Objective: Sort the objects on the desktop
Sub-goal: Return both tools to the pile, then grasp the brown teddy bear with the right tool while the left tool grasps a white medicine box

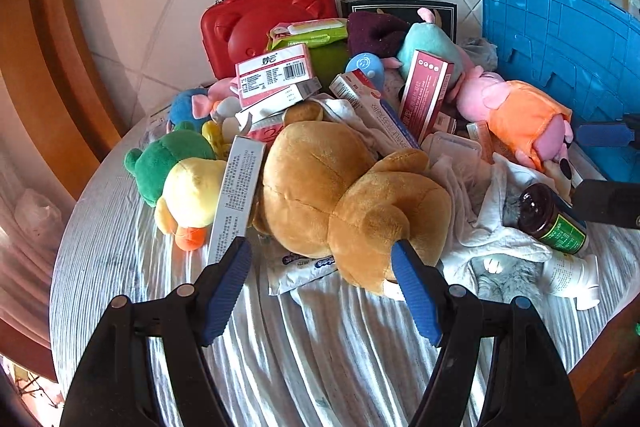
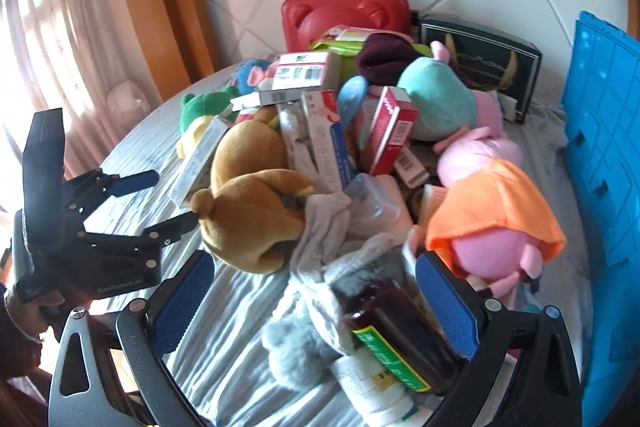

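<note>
Brown plush bear (image 1: 340, 195) fills the centre of the left wrist frame, and your left gripper (image 1: 320, 267) stands spread with nothing held, its right pad at the bear's leg. Your right gripper (image 2: 316, 291), also gaping and empty, frames the dark bottle (image 2: 400, 331) at lower centre of its view. You look to be at the first pick; next, settle on one item and close squarely.
</note>
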`<action>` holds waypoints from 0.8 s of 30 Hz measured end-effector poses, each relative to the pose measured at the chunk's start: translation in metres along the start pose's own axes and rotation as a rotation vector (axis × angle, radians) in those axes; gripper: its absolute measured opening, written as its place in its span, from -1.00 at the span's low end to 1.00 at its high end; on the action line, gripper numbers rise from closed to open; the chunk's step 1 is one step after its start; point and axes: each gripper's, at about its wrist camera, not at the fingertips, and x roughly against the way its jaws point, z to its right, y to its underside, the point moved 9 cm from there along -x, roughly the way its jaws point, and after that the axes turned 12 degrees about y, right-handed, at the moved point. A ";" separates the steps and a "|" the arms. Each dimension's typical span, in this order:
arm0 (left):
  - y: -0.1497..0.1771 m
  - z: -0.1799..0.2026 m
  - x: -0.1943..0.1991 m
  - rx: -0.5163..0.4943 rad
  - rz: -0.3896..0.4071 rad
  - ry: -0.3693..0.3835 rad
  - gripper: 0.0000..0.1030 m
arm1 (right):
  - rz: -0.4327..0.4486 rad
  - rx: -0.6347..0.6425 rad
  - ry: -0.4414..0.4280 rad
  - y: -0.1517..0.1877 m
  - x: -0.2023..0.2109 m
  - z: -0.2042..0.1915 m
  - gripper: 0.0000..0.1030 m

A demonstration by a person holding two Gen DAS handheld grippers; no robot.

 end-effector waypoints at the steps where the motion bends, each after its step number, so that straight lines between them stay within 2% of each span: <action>1: 0.000 -0.004 0.001 -0.001 0.000 -0.012 0.40 | 0.001 0.009 -0.015 -0.002 -0.003 -0.006 0.99; 7: -0.002 -0.040 0.002 0.003 -0.003 -0.091 0.40 | 0.019 0.043 -0.081 -0.012 -0.012 -0.028 0.99; 10: 0.002 -0.062 -0.005 -0.006 -0.008 -0.096 0.40 | 0.012 0.062 -0.087 -0.017 -0.020 -0.036 0.99; 13: 0.009 -0.079 -0.023 -0.029 -0.035 -0.066 0.40 | -0.001 0.063 -0.082 -0.032 -0.027 -0.047 0.99; 16: 0.009 -0.087 -0.045 -0.020 -0.052 0.022 0.40 | -0.021 0.087 -0.063 -0.047 -0.037 -0.061 0.99; 20: 0.011 -0.095 -0.073 -0.033 -0.077 0.063 0.40 | -0.114 0.119 -0.053 -0.054 -0.071 -0.085 0.99; 24: 0.020 -0.101 -0.091 -0.040 -0.117 0.109 0.40 | -0.244 0.078 -0.006 -0.041 -0.101 -0.090 0.99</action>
